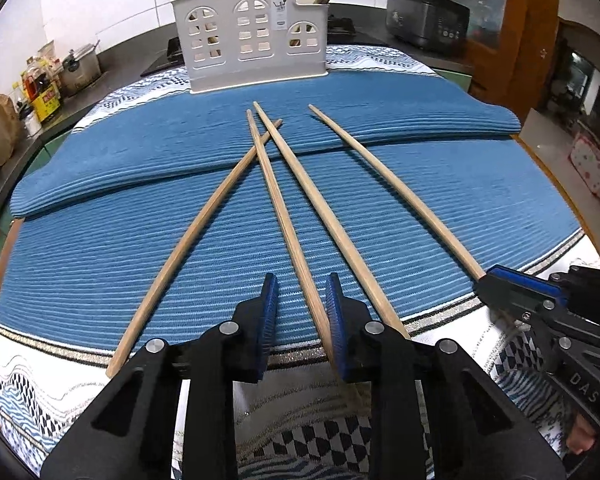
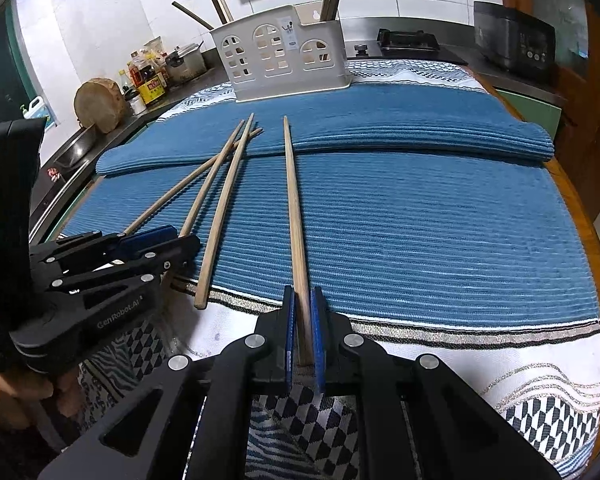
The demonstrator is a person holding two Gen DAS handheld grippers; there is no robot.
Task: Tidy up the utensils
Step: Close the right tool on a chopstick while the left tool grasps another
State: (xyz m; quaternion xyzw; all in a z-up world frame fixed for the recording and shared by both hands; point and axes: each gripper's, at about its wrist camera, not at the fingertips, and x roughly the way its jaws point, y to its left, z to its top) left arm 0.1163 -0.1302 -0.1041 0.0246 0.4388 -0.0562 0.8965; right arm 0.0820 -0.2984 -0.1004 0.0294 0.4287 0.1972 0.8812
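Right hand-held gripper (image 2: 304, 328) clamps chopstick (image 2: 294, 208) — left hand-held gripper (image 1: 302, 320) straddles another, pads apart.

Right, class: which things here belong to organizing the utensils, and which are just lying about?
Belong to the job: four chopsticks, white utensil holder.
Just lying about: black cooker, steel pot, condiment bottles, wooden chopping block.

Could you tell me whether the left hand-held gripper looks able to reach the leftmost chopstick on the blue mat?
Probably yes: the leftmost chopstick lies uncovered just beside the left hand-held gripper, its near end free. However, the jaws straddle a neighbouring chopstick, and the two cross at their far ends.
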